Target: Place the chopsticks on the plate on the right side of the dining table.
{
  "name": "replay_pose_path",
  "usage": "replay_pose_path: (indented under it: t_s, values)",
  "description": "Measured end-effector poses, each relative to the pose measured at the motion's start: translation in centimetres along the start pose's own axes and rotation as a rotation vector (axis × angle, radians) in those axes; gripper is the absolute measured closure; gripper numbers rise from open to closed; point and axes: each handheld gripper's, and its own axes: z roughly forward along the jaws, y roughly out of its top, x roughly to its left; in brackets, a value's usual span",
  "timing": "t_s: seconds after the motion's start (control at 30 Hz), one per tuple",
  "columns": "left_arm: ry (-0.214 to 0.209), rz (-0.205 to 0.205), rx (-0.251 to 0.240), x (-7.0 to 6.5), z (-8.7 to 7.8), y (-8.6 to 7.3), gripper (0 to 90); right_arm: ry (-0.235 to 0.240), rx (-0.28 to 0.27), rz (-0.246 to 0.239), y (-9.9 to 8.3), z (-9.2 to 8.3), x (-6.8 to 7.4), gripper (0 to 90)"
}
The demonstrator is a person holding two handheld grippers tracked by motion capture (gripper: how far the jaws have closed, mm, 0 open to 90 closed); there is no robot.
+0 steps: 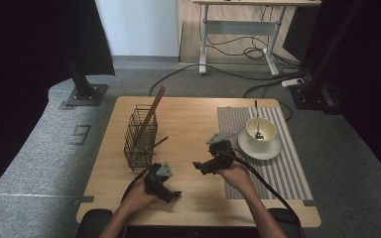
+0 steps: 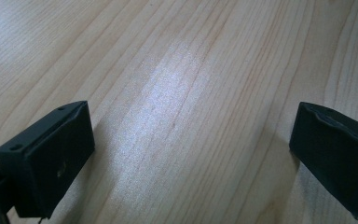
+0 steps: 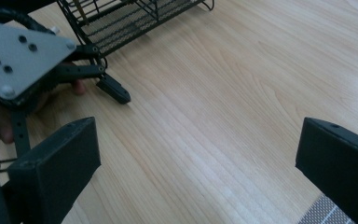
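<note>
High view: left gripper (image 1: 171,193) and right gripper (image 1: 202,165) both low over bare table (image 1: 188,124), holding nothing. Chopsticks (image 1: 152,115) already in wire basket (image 1: 140,136), spoon (image 1: 258,126) sits in cup (image 1: 261,131) on saucer (image 1: 258,148), well right.

Left gripper view: jaws spread wide, just wood between.

Right gripper view: jaws wide apart too, empty; basket corner up top. Looks idle or wrapped up tbh.

a light wooden desk (image 1: 188,124) is set on grey carpet (image 1: 39,148); black curtains (image 1: 30,39) are hung at both sides; a white wall (image 1: 139,27) is seen behind; a second, white-legged table (image 1: 238,25) is placed beyond, with cables (image 1: 238,49) strewn beneath it.
</note>
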Motion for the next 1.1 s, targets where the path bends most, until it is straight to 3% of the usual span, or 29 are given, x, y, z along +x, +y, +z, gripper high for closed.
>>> replay_pose_path:
  t_s: [0.5,0.87,1.1]
  values:
    - [-0.001,0.003,0.003,0.0,0.0,0.0,0.0,0.035,-0.003,-0.075,3.6,0.7,1.5,0.0]
    - [0.000,-0.002,0.001,0.0,0.0,0.0,0.0,0.092,-0.008,-0.087,5.8,1.7,2.7,0.0]
    - [-0.001,-0.002,0.000,0.0,0.0,0.0,0.0,0.105,-0.017,-0.102,7.0,2.3,3.5,3.4]
